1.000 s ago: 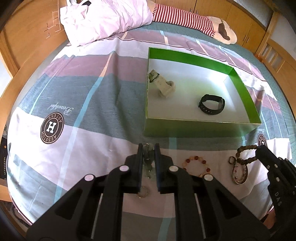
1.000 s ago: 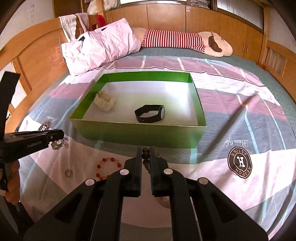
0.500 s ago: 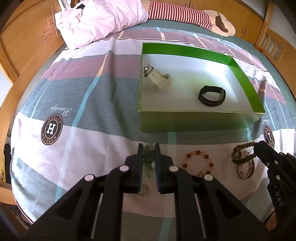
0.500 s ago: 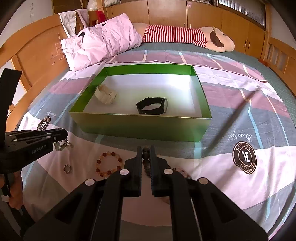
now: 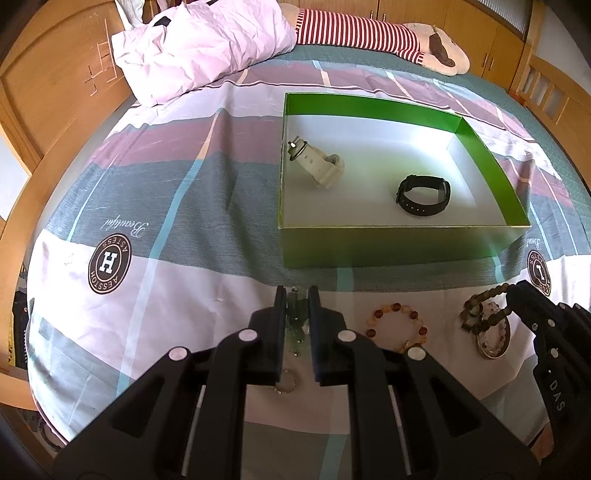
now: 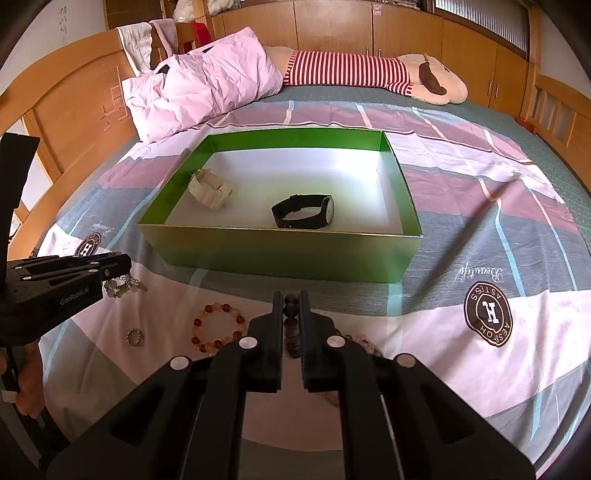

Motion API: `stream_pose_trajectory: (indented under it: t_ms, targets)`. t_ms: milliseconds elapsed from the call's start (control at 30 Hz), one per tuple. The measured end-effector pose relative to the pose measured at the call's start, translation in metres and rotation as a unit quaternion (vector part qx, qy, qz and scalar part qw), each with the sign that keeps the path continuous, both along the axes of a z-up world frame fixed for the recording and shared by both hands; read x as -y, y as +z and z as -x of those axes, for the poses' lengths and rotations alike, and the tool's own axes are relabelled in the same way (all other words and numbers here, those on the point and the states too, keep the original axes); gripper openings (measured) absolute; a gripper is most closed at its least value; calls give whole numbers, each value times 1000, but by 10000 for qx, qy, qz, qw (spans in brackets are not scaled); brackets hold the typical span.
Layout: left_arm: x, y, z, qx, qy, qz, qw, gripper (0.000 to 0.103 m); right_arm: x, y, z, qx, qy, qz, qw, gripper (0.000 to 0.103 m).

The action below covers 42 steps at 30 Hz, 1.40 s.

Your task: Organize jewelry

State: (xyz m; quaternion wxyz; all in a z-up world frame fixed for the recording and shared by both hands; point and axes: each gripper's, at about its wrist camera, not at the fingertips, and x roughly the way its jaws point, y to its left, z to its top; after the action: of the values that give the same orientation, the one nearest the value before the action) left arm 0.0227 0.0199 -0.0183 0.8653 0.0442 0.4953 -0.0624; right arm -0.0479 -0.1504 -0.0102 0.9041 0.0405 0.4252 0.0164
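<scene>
A green box (image 5: pixel 388 242) (image 6: pixel 280 254) on the bed holds a white watch (image 5: pixel 317 166) (image 6: pixel 210 192) and a black watch (image 5: pixel 424 194) (image 6: pixel 304 212). My left gripper (image 5: pixel 297 295) is shut on a pale green bead bracelet (image 5: pixel 295 314) (image 6: pixel 122 286) and holds it above the sheet. My right gripper (image 6: pixel 291 299) is shut on a dark brown bead strand (image 6: pixel 291 308) (image 5: pixel 484 308). An amber bead bracelet (image 5: pixel 397 325) (image 6: pixel 218 326), a small ring (image 5: pixel 284 384) (image 6: pixel 135 336) and a pale bracelet (image 5: pixel 493 341) lie on the sheet before the box.
A pink pillow (image 6: pixel 199 88) and a striped plush toy (image 6: pixel 369 74) lie at the far end of the bed. A wooden headboard (image 6: pixel 74 110) runs along the left. Wooden cabinets (image 6: pixel 406 33) stand behind.
Both grippers have lifted with their bead pieces held, so the box and the bed look smaller and farther below. The watches and loose pieces have not moved.
</scene>
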Motion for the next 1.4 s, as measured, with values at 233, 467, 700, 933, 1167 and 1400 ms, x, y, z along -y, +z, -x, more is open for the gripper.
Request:
stream_pose_trajectory:
  t_ms: [233,467,700,933,1167,1400]
  targets:
    - [2,2,1,70,-12,-49,10000,11,1,1,1,59,-24,1,10000,7]
    - [3,4,3,140,-33,-98,9998,11,0,2,1,70,-39,-13,10000,7]
    - [5,3,3,135,-56,-140,9998,11,-2,0,2,33,-5,7,10000,7]
    - [7,2,4,126,-56,-168,9998,11,-3,-1,1,10,32,16,10000,7]
    - [7,1,4,122,-64,-187,9997,12,-4,-2,1,-6,48,19,10000,7]
    - [9,-1,4,101,-82,-222,9997,12,-4,-3,1,-11,54,27,10000,7]
